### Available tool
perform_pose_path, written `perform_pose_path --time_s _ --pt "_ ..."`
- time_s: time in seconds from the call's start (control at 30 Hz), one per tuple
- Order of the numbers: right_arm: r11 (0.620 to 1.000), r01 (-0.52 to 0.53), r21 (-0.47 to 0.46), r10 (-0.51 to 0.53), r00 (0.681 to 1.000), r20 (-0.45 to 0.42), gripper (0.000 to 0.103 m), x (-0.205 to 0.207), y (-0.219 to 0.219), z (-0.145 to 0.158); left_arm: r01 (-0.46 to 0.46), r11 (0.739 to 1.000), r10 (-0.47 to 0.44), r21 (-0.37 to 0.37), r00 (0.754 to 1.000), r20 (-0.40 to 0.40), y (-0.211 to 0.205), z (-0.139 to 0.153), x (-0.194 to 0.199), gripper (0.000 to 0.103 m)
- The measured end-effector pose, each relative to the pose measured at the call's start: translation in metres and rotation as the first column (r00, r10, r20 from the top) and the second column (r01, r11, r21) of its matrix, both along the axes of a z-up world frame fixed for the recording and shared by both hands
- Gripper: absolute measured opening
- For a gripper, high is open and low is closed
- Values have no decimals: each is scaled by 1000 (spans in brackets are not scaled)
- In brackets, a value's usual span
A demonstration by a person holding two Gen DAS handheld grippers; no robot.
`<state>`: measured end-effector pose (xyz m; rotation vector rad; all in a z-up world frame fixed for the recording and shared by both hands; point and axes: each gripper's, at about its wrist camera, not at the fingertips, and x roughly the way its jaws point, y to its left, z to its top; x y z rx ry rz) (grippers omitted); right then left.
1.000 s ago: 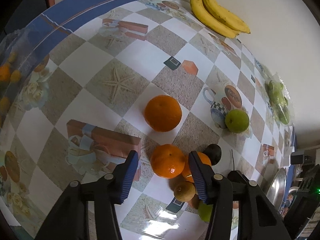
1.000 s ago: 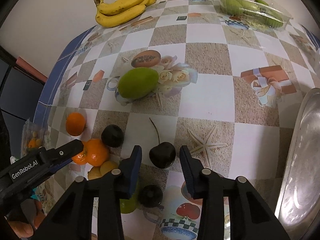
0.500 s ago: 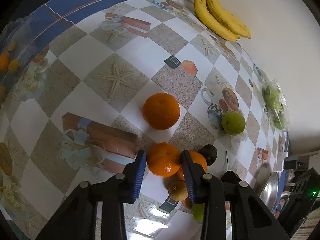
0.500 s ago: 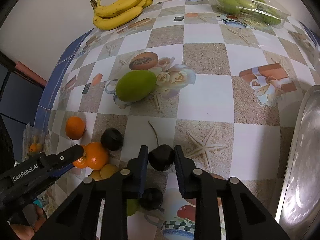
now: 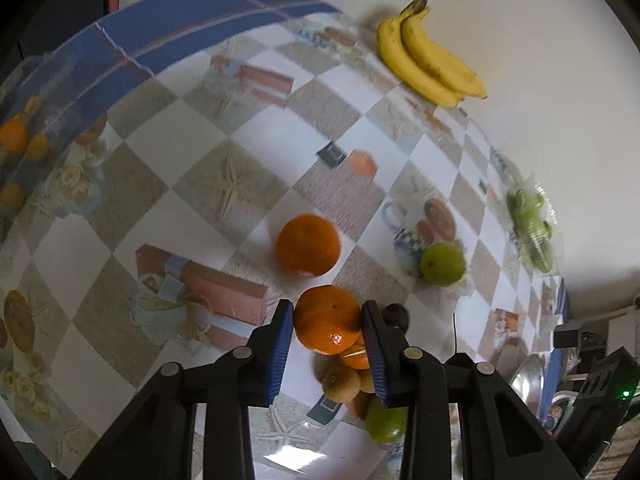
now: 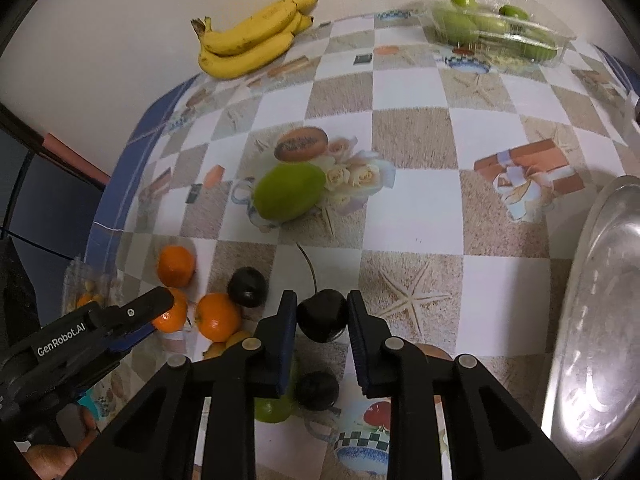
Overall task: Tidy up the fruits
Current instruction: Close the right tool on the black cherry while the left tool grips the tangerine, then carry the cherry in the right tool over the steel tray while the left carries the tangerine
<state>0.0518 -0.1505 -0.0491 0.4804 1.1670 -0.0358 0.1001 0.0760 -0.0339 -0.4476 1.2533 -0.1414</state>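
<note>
on the checked tablecloth (image 6: 416, 208), beside the green mango (image 6: 289, 195), both claws are now clamped where a second ago they stood wide around their fruit. the left gripper (image 5: 326, 330) pinches an orange (image 5: 328, 319), its blue pads pressed to both sides, with the fruit heap just below it; another orange (image 5: 308, 245) lies loose between the held one and the mango (image 5: 442, 264). the right gripper (image 6: 322, 318) has narrowed onto a dark plum (image 6: 322, 316), on the near side of the mango.

only the right wrist view shows the steel tray (image 6: 600, 320) at the right edge in full, the clear box of green fruit (image 6: 500, 26) far behind the mango, and the left gripper's black body. both views show the bananas (image 5: 430, 62) at the wall; only the left wrist view shows a bag of small oranges (image 5: 24, 140) at the cloth's far left.
</note>
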Motion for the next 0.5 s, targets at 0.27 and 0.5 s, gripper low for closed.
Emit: perform_pose_path --time_s 0.27,0.5 --pt "999 27 -22 -27 999 24 26 -14 -9 25 29 1000 -29 -2 996 87 -10 30 -4 37" --pt "996 79 -35 -78 997 15 26 -30 -30 31 76 997 -75 0 991 108 -34 38 -8 37"
